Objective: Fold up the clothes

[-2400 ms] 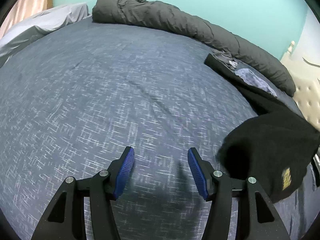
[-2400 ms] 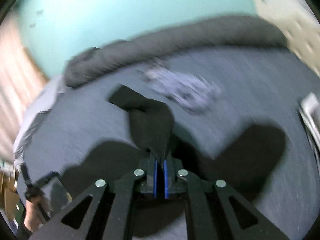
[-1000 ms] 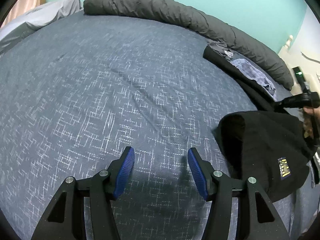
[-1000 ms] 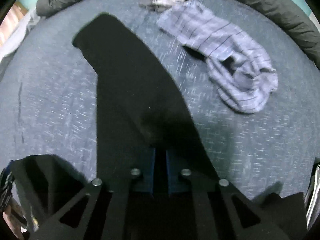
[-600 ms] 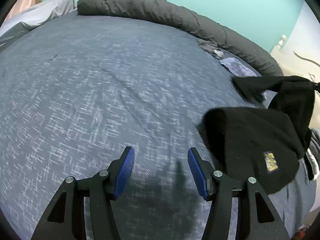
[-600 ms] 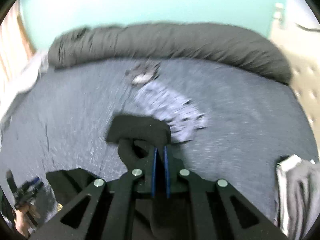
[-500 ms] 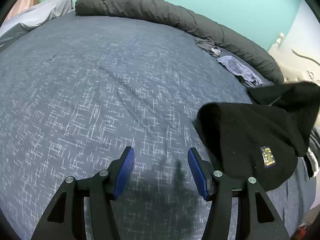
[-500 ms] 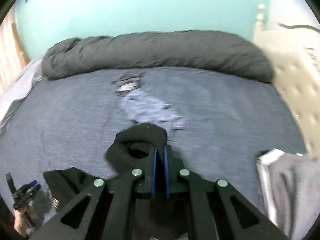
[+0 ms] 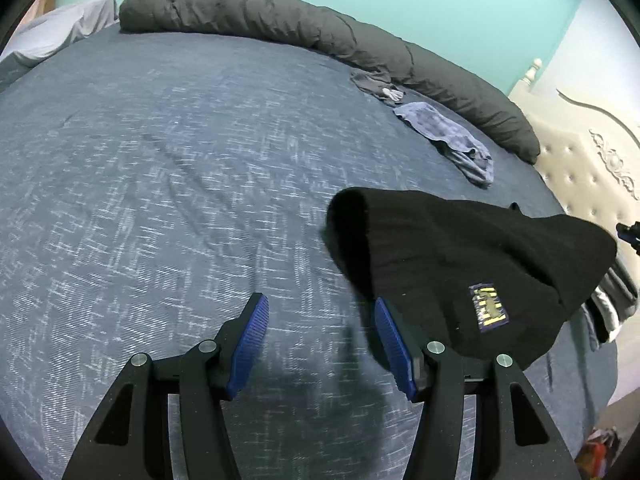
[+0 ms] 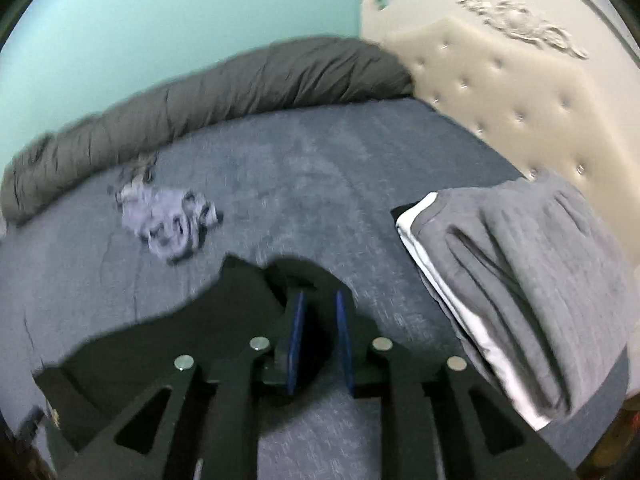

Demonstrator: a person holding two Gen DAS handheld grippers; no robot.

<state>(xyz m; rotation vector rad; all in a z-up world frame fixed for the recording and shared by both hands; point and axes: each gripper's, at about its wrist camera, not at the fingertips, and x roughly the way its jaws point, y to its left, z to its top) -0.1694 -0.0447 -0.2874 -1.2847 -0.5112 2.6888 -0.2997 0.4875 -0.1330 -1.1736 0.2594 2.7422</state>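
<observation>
The patch [image 9: 489, 307] on the black garment [image 9: 460, 256] bears yellow marks, unreadable.

A black knitted garment [image 9: 460, 256] lies folded over on the blue-grey bedspread, its thick doubled edge rounded toward the middle of the bed and a small dark patch with yellow lettering [image 9: 488, 308] facing up near its lower corner. Farther off, near the rolled grey duvet, a pale blue striped piece [image 9: 448, 140] lies crumpled and unfolded, with a smaller grey crumpled item [image 9: 378, 86] just beyond it. Close to the headboard sits a neat stack of folded clothes [image 10: 520, 280]: a grey ribbed garment on top, a white edge showing beneath it, and a dark layer at the bottom.
</observation>
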